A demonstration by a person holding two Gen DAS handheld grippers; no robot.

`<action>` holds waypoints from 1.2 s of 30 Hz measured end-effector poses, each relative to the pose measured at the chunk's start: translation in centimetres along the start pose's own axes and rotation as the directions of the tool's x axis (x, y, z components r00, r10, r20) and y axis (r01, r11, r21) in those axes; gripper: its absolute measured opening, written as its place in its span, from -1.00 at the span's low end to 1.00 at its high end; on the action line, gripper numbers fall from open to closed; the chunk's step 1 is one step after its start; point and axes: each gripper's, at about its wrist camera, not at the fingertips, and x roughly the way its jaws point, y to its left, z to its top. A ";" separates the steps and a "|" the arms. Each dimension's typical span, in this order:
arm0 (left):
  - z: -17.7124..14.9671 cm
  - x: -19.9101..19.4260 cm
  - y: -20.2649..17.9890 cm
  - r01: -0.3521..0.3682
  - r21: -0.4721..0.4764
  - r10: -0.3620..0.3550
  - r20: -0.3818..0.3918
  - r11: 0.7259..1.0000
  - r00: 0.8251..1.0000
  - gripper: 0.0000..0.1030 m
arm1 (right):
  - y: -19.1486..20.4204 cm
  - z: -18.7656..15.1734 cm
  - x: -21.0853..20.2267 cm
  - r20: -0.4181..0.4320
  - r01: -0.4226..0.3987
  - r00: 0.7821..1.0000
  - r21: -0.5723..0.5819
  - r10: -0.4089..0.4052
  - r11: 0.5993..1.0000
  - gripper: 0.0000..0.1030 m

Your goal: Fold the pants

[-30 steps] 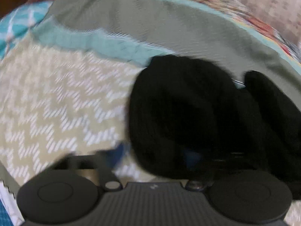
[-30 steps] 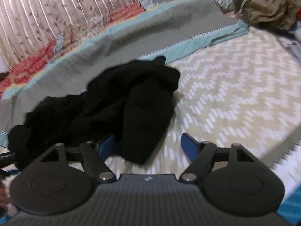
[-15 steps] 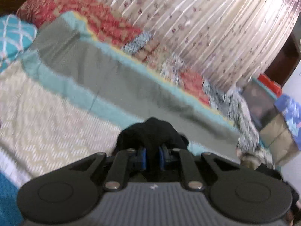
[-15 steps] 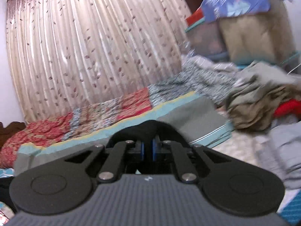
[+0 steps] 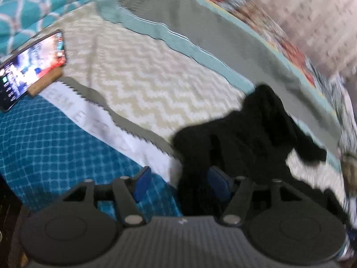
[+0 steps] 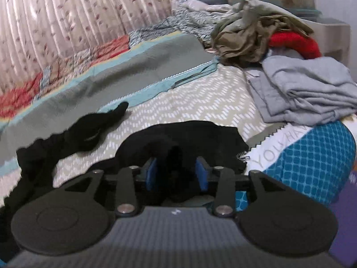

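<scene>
Your black pants [image 5: 250, 134] lie crumpled on the chevron-patterned bedspread [image 5: 156, 84], stretched loosely across the bed with one end reaching the grey-and-teal blanket [image 6: 125, 71] behind.

Your left gripper [image 5: 181, 183] has just been opening: its blue pads [image 5: 142, 182] stand wide apart, and a fold of the pants drapes between them toward the right-hand pad, though no pad presses on it.

Your right gripper [image 6: 176, 174] has also just been opening, to a narrower gap. A bunch of the black cloth sits between its pads [image 6: 152, 174] — whether they still pinch it you cannot tell from this view.

Near the left edge of the bed a phone [image 5: 29, 67] with a lit screen leans on a small wooden stand.

On the far right of the bed lies loose laundry: a folded grey garment [image 6: 308, 89], a crumpled olive one [image 6: 245, 35], something red [image 6: 294, 42]. No container holding anything can be made out here.
</scene>
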 end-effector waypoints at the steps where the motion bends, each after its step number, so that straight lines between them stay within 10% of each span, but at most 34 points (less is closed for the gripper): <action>1: 0.4 0.3 0.7 0.007 -0.018 -0.007 0.005 1.000 1.000 0.30 | 0.2 0.1 -0.3 0.006 -0.010 1.000 0.005 0.010 1.000 -0.18; 7: 1.0 4.8 -0.5 0.008 0.020 -0.007 -0.009 1.000 1.000 0.52 | 5.7 -0.2 0.8 -0.034 -0.155 0.988 -0.049 0.154 0.987 -0.15; 9: 0.4 7.0 -1.5 0.014 0.052 -0.012 -0.055 0.999 0.998 0.07 | 8.9 -0.3 2.1 -0.090 -0.231 0.970 -0.046 0.226 0.972 -0.09; 10: -0.1 7.9 -2.1 0.018 0.078 -0.012 -0.076 0.997 0.997 -0.64 | 11.2 -0.3 3.2 -0.131 -0.283 0.953 -0.052 0.275 0.958 -0.06; 11: -0.6 8.2 -2.6 0.021 0.094 -0.013 -0.085 0.995 0.996 -0.81 | 13.2 -0.4 4.1 -0.163 -0.330 0.935 -0.068 0.316 0.942 -0.01; 15: -2.0 4.9 -3.2 0.048 0.135 -0.052 0.029 0.990 0.998 -0.82 | 22.3 -1.1 9.5 -0.278 -0.448 0.872 -0.129 0.402 0.884 0.65; 20: -3.5 0.7 -2.8 0.067 0.155 -0.086 0.118 0.986 0.989 -0.82 | 29.8 -2.5 19.9 -0.434 -0.365 0.852 -0.096 0.291 0.926 0.72; 21: -3.5 0.2 -2.7 0.065 0.155 -0.084 0.122 0.986 0.989 -0.82 | 30.8 -3.0 22.0 -0.483 -0.334 0.834 -0.059 0.266 0.941 0.41; 22: -3.6 -0.2 -2.5 0.064 0.155 -0.084 0.129 0.986 0.988 -0.82 | 31.8 -3.2 23.3 -0.527 -0.328 0.810 -0.043 0.257 0.944 -0.31; 23: -3.5 -0.7 -2.3 0.060 0.156 -0.083 0.145 0.986 0.986 -0.82 | 33.3 -3.1 23.8 -0.552 -0.331 0.797 -0.060 0.245 0.942 -0.41; 25: -3.5 -2.1 -2.1 0.045 0.159 -0.079 0.215 0.986 0.973 -0.82 | 36.0 -0.8 23.0 -0.504 -0.452 0.773 -0.013 0.385 0.892 -0.48; 29: -4.2 -2.8 -1.5 -0.051 0.153 -0.002 0.327 0.987 0.945 -0.80 | 36.0 5.2 20.3 -0.220 -0.704 0.630 0.243 0.745 0.667 -0.30; 31: -4.5 -1.0 -0.9 -0.102 0.141 0.060 0.274 0.985 0.960 -0.73 | 35.8 5.4 20.2 -0.215 -0.637 0.717 0.187 0.663 0.748 0.70; 33: -4.9 1.2 0.3 -0.124 0.103 0.106 0.162 0.987 0.981 -0.70 | 35.6 3.8 20.4 -0.285 -0.523 0.806 0.067 0.518 0.850 0.76; 36: -5.3 1.5 1.9 -0.095 0.058 0.088 0.126 0.994 0.988 -0.49 | 32.7 1.1 19.7 -0.339 -0.481 0.834 -0.057 0.436 0.875 0.74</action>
